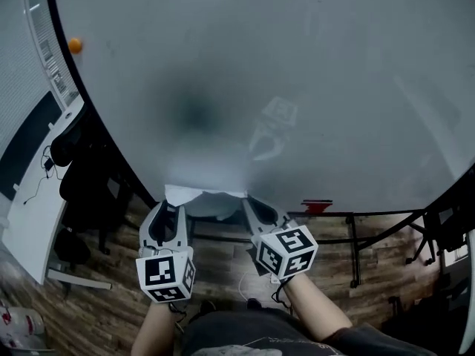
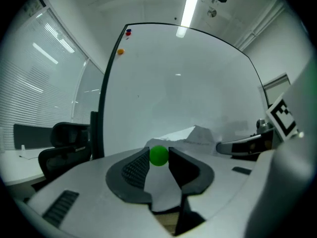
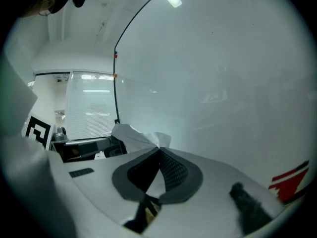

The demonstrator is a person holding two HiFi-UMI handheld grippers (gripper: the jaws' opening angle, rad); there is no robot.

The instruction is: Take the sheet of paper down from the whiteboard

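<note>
Sheet of paper (image 1: 199, 196): crumpled, hanging between my two grippers just in front of the lower edge of the whiteboard (image 1: 297, 87). It looks clear of the board face, though I cannot tell whether its far edge touches it.

Risks, as I judge them:
- Tear. Both grippers have the one sheet; if I draw them apart left and right, it rips between them.
- Green magnet (image 2: 159, 155) pops out. It is round and sits right at the tips of the left jaws, so a small twist could squirt it onto the floor (image 1: 223, 251).
- Paper slips on the left. The ball props those jaws apart, so the sheet running below it may be barely pinched.

Left gripper (image 1: 165, 210): jaws part-way closed, both pads pressing on the green magnet, with paper lying in the gap nearer me.
Right gripper (image 3: 159, 150): jaws closed to the tips on the paper's right side, nothing else in them.
</note>
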